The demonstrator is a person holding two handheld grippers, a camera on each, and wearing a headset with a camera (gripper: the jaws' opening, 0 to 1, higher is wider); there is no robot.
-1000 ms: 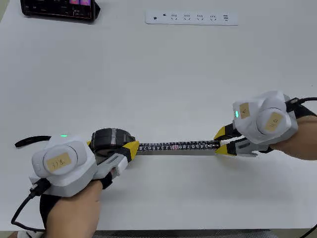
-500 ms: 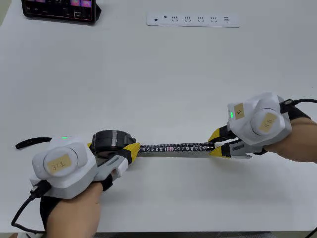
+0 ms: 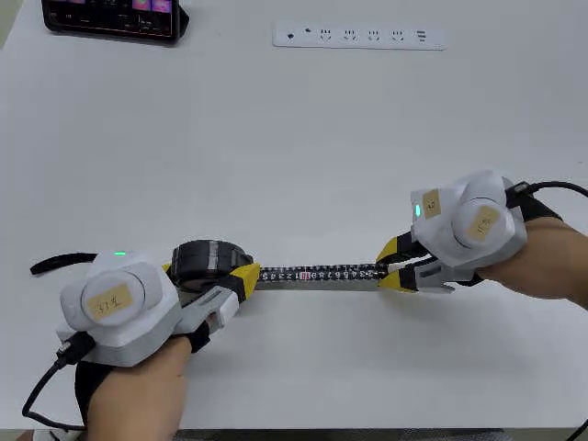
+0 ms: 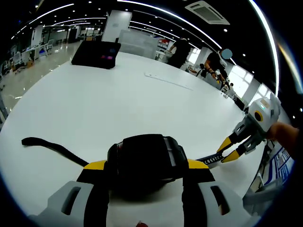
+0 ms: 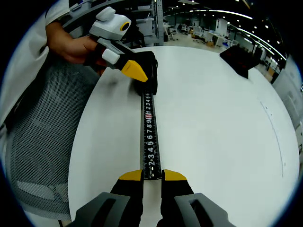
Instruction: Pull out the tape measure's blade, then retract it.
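A black tape measure case (image 3: 207, 260) lies on the white table (image 3: 294, 156), and my left gripper (image 3: 209, 276) is shut on it, one yellow fingertip on each side (image 4: 147, 170). Its dark numbered blade (image 3: 317, 274) runs flat along the table to the right. My right gripper (image 3: 388, 266) is shut on the blade's tip. In the right gripper view the blade (image 5: 149, 137) stretches from the yellow jaws (image 5: 151, 176) to the case (image 5: 147, 71). The right gripper (image 4: 227, 151) is also seen in the left gripper view.
A black strap (image 3: 60, 263) lies on the table left of the case. A white power strip (image 3: 358, 37) and a black device (image 3: 110, 16) sit at the far edge. A mesh chair (image 5: 42, 142) stands off the near table edge.
My right gripper has moved left toward the case with the blade tip in it, so less blade is out. The left gripper and the case have stayed in place.
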